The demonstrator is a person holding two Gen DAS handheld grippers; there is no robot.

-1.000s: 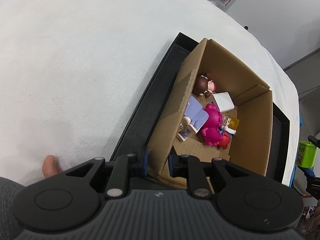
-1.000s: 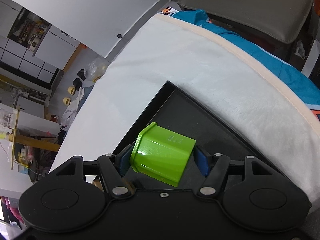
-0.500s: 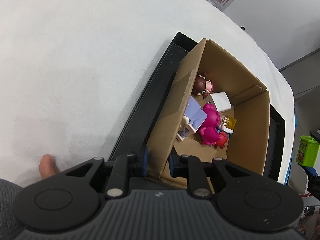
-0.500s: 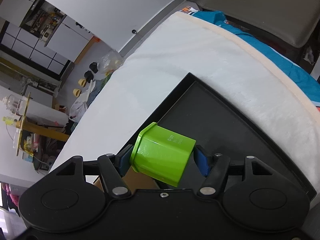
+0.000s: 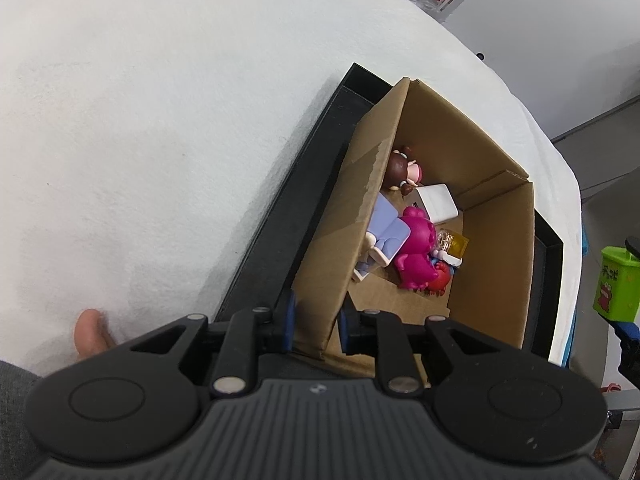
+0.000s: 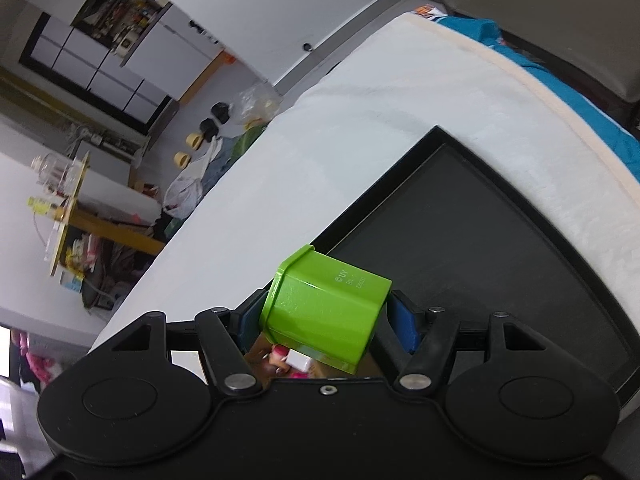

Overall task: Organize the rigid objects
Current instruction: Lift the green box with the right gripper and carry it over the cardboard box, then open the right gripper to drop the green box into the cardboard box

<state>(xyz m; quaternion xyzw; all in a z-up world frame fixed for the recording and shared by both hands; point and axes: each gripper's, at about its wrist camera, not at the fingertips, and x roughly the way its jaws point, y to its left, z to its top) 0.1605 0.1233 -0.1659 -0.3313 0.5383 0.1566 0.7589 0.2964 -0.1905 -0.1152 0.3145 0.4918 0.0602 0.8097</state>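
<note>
My left gripper (image 5: 315, 325) is shut on the near wall of an open cardboard box (image 5: 492, 240) that stands on a black tray (image 5: 304, 184). Inside the box lie a magenta figure (image 5: 416, 248), a brown-haired doll (image 5: 402, 168), a white block (image 5: 438, 202), a lilac piece (image 5: 386, 228) and other small toys. My right gripper (image 6: 326, 322) is shut on a green plastic cup (image 6: 324, 308), held above the tray (image 6: 460, 240). The cup also shows at the right edge of the left wrist view (image 5: 618, 282), beside the box.
The tray lies on a white cloth-covered table (image 5: 140, 120). A thumb (image 5: 90, 330) rests on the cloth at the lower left. Past the table's far edge are a blue cloth (image 6: 520, 56), a chair (image 6: 560, 12) and room clutter (image 6: 192, 184).
My right gripper with the green cup has moved closer to the box; the toys inside now show beneath the cup. My left gripper keeps its hold on the box wall.
</note>
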